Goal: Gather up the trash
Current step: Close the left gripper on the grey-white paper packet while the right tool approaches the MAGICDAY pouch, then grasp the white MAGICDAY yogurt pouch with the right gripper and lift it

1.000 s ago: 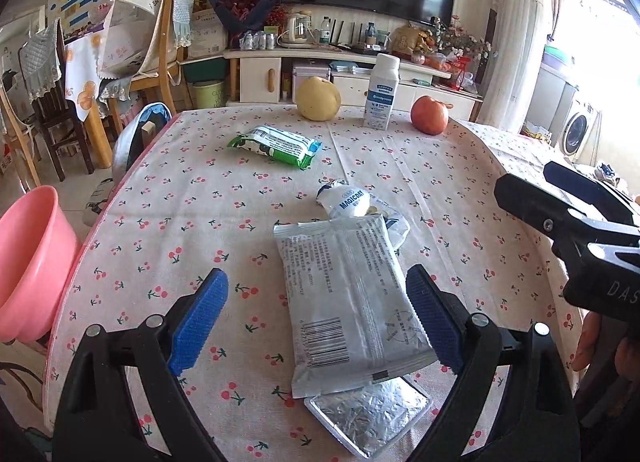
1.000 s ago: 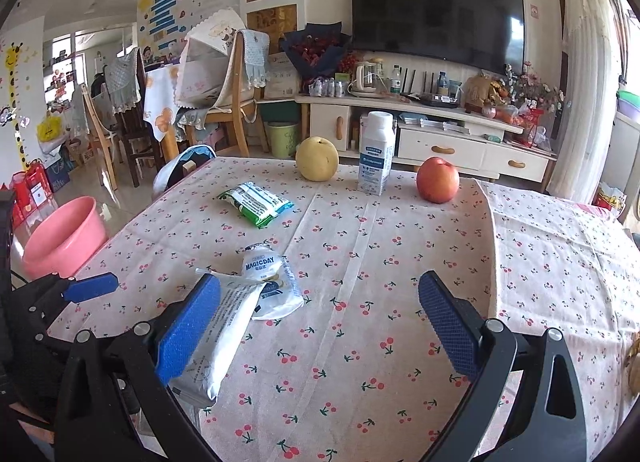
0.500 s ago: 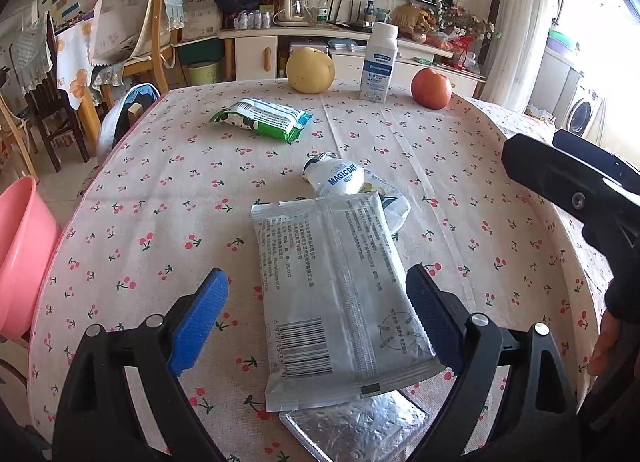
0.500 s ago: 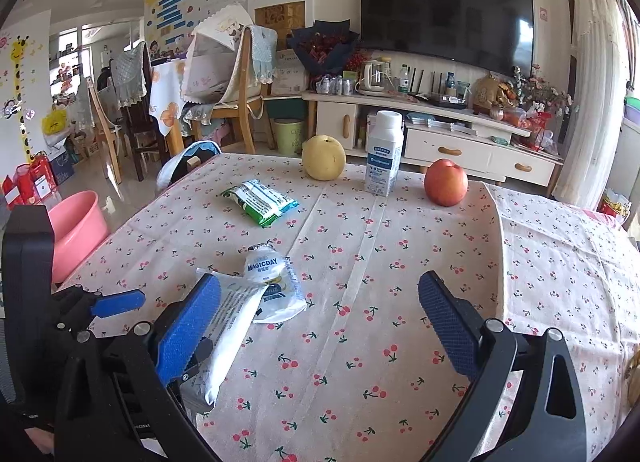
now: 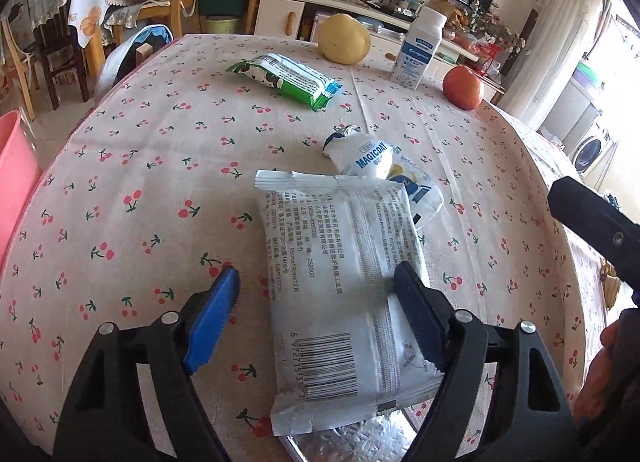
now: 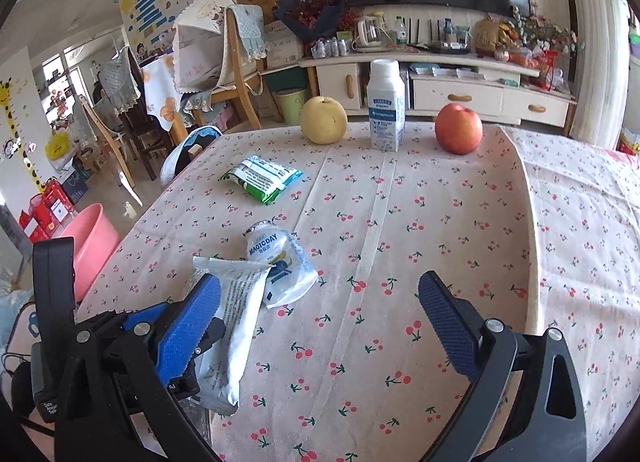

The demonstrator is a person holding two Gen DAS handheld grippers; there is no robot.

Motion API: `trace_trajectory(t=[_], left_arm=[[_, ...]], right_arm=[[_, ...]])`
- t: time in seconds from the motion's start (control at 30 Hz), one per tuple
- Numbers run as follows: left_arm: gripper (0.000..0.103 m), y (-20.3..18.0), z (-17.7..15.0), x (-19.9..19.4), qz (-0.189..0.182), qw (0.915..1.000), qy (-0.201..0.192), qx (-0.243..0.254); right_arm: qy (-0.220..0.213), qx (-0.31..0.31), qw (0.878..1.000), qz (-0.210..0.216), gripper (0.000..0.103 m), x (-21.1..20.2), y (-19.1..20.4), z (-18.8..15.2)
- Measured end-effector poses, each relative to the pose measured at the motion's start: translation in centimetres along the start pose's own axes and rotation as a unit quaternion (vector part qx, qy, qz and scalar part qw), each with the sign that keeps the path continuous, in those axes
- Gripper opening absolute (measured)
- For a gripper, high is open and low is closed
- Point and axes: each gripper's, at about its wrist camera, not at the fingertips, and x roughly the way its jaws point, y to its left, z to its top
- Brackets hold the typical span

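A white packet (image 5: 344, 282) with a barcode lies flat on the cherry-print tablecloth (image 5: 140, 189), over a piece of silver foil (image 5: 360, 438). My left gripper (image 5: 316, 302) straddles it with its jaws closing. The right pad (image 5: 420, 314) sits at the packet's edge, while the left pad (image 5: 212, 318) is still apart from it. Just beyond lies a crumpled MAGICDAY wrapper (image 5: 368, 155), and farther off a green snack packet (image 5: 284, 77). My right gripper (image 6: 320, 322) hovers open over bare cloth, with the white packet (image 6: 236, 326) and the wrapper (image 6: 276, 258) to its left.
A yellow pear (image 6: 323, 119), a white milk bottle (image 6: 385, 105) and a red apple (image 6: 458, 127) stand at the table's far edge. A pink basin (image 6: 88, 246) sits on the floor at the left. Chairs and a TV cabinet stand beyond.
My left gripper has come down and closer over the white packet, and its jaws have narrowed around it. The right gripper has shifted slightly, still open.
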Motion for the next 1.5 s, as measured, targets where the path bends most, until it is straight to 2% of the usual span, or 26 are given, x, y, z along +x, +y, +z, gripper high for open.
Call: trace_trajectory(t=[0.17,0.27,0.33,0.47,0.6,0.7,0.77,0.87,1.17,1.37,1.5], left_arm=[[0.080,-0.1,0.4,0.3,-0.009,0.9998,0.017,-0.005],[0.081,-0.6,0.7,0.4,-0.026,0.9991,0.033,0.005],[0.087,-1.3,0.7,0.4,-0.033,0.9984,0.039,0.022],[0.092,-3.0,0.4,1.4,-0.010,0.9959,0.056,0.070],[0.092,-3.7,0.3,1.9,0.015,0.9937,0.049,0.099],[0.085,-3.4,0.3,1.8,0.026,0.9935,0.039,0.104],[0.079,-3.0,0.4,1.6,0.026,0.9942,0.033,0.099],[0.077,-2.5,0.5,1.5,0.023,0.9951,0.028,0.092],[0.077,-0.2,1.0,0.7,0.023,0.9975,0.020,0.063],[0.077,2.2,1.7,-0.6,0.039,0.9983,0.000,0.042],[0.077,3.4,1.9,-0.7,0.048,0.9983,-0.005,0.034]], right_arm=[[0.017,0.020,1.000,0.010,0.098,0.7,-0.4,-0.1],[0.019,0.022,0.999,0.017,0.098,0.8,-0.3,-0.1],[0.022,0.021,0.999,0.016,0.098,0.9,-0.2,-0.1],[0.026,0.021,0.999,0.015,0.098,1.1,-0.2,-0.1],[0.035,0.022,0.999,0.012,0.098,1.5,-0.2,-0.2],[0.048,0.029,0.998,0.019,0.098,1.8,-0.4,-0.1],[0.055,0.031,0.998,0.026,0.098,2.0,-0.4,-0.2],[0.063,0.021,0.997,0.027,0.098,2.4,0.0,-0.3],[0.073,-0.015,0.997,0.020,0.098,4.7,0.7,0.6],[0.084,-0.023,0.996,0.033,0.098,7.4,1.3,1.0],[0.090,-0.038,0.995,0.028,0.098,8.7,2.2,0.9]])
